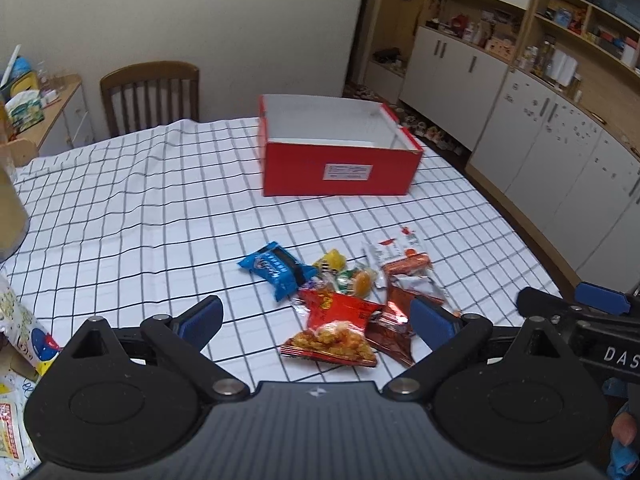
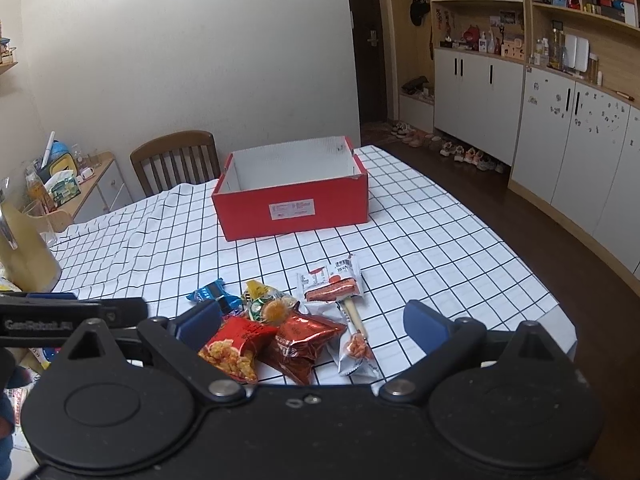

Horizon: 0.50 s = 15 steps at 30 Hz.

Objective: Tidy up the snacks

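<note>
A pile of snack packets lies on the checked tablecloth: a blue packet, a red packet with fried bites, a dark red packet, a sausage packet and small sweets. Beyond them stands an open red box with a white inside and nothing visible in it. My left gripper hovers open just in front of the pile. Over the pile's near side my right gripper is held open too. Neither holds anything.
A wooden chair stands at the table's far side. A tan bag and a printed bag sit at the left. Cabinets and shoes on the floor line the right; the table edge is near.
</note>
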Tool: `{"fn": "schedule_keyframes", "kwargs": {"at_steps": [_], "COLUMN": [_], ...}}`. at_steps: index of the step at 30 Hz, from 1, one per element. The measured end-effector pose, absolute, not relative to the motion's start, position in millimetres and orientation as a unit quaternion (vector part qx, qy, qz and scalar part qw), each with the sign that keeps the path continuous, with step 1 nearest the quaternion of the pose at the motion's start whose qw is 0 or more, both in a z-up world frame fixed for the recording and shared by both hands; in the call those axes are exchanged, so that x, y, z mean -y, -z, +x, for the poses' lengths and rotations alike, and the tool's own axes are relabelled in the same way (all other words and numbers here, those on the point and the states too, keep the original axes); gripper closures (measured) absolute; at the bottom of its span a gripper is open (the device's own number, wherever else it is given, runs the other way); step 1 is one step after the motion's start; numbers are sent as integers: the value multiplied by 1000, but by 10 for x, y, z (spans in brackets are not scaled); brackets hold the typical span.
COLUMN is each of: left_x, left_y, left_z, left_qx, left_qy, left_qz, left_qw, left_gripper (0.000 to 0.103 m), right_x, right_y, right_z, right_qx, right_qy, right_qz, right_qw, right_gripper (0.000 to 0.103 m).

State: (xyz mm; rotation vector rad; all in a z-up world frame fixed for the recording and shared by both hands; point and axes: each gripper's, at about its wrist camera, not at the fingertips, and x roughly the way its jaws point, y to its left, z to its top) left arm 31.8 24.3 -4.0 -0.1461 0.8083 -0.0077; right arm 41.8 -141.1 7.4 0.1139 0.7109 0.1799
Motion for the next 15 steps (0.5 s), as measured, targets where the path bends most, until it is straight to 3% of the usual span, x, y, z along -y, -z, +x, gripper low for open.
{"fn": "schedule_keyframes", "kwargs": {"at_steps": [8, 15], "left_x": [-588, -455], "left_y": [309, 544], "left_z": [484, 698], "left_qx": [-417, -452], "left_qy": [-55, -29], "left_qz": [-84, -94], "left_qw": [903, 886], "left_gripper": [3, 3], "right_x": [1530, 1536], "right_y": [275, 664], "right_z": [823, 1083], "right_qx": [-366, -417], "right_qy": [-113, -130], "right_qz": [70, 43], "right_qw": [921, 899], "right_gripper": [10, 17]}}
